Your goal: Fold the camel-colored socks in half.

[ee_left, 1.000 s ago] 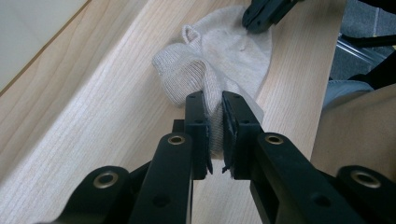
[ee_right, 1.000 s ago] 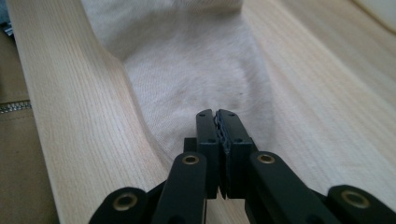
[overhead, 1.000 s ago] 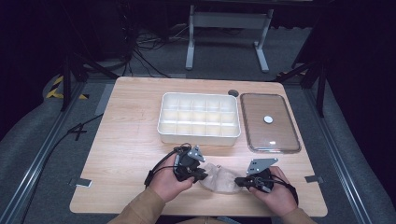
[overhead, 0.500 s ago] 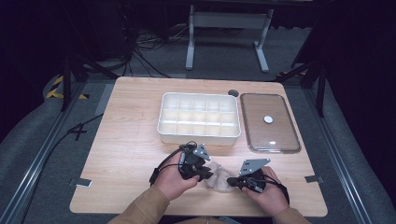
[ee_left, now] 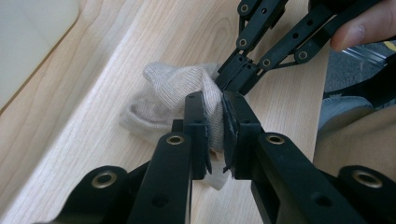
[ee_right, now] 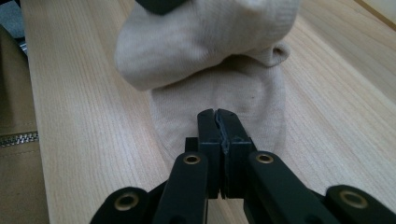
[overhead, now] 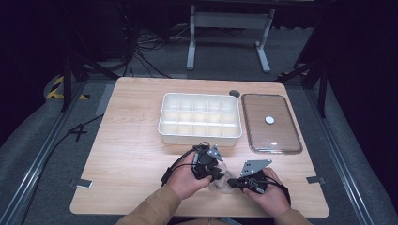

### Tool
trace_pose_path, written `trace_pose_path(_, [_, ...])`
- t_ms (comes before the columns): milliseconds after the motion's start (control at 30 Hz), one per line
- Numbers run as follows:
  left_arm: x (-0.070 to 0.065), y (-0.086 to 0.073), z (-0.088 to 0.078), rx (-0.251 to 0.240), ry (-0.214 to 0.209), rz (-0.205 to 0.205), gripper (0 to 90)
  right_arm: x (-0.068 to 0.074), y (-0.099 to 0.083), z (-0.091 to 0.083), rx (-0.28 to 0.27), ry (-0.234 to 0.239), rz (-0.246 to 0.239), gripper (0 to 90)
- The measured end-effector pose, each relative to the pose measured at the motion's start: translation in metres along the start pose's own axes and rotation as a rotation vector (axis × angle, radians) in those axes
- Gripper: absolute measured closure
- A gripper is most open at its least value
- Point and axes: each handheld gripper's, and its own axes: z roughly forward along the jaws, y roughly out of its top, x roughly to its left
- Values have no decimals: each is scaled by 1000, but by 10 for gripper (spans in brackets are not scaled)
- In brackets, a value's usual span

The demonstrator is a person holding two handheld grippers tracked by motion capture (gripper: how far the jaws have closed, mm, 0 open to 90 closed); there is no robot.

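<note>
1. Lying at the near edge of the counter (overhead: pixel 126 140), a beige sock (ee_left: pixel 175 88) sits bunched between the person's two hands.
2. The left gripper (ee_left: pixel 215 135) is clenched on a fold of the sock; in the left gripper view cloth fills the narrow gap between its jaws.
3. The right gripper (ee_right: pixel 217 135) has its jaws pressed tight together over the flat end of the sock, which lies on the wood. From the left gripper view, its tips pinch the sock just beyond the left gripper's own.
4. The two grippers nearly meet over the sock, so each stands in the other's way. In the high view the hands and grippers cover most of the sock.
5. In the right gripper view, part of the sock is lifted and folded over the flat part.
6. Beyond the hands stands a white tray (overhead: pixel 162 126) divided into many small compartments, near the left gripper but apart from it.
7. Just to the right of the tray lies a clear lid (overhead: pixel 281 136) with a small white knob (overhead: pixel 269 120), flat on the counter.
8. A small dark round hole (overhead: pixel 234 93) shows in the counter past the tray's far right corner.
</note>
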Motion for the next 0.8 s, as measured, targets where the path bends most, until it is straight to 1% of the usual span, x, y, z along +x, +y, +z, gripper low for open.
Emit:
trace_pose_path(33, [-1, 1, 2, 1, 1, -6, 803, 0, 0, 0, -2, 0, 0, 892])
trace_pose_path(100, [-1, 2, 4, -2, -4, 7, 790, 0, 0, 0, -4, 2, -1, 891])
trace_pose_path(167, [-1, 3, 5, -3, -9, 4, 774, 0, -1, -1, -5, 3, -1, 890])
trace_pose_path(233, [-1, 3, 5, -12, -13, 2, 726, 0, -1, -1, -7, 1, 0, 888])
trace_pose_path(367, [0, 2, 4, -57, -30, -8, 627, 1, -2, -2, -8, 2, 3, 882])
trace_pose_path(400, [1, 2, 3, -64, -31, -1, 600, 1, -2, -2, -10, 2, 2, 878])
trace_pose_path(500, [0, 1, 0, -96, -26, -11, 588, 2, -3, -5, -9, -4, 0, 873])
trace_pose_path(633, [-1, 0, -11, -173, -38, -8, 536, 2, -3, -12, -20, -4, 6, 871])
trace_pose_path(700, [-1, 0, -14, -179, -33, -5, 539, 2, -3, -13, -22, -5, 9, 870])
trace_pose_path(800, [-1, -3, -16, -143, -14, 1, 568, 1, -5, -18, -21, -6, 16, 866])
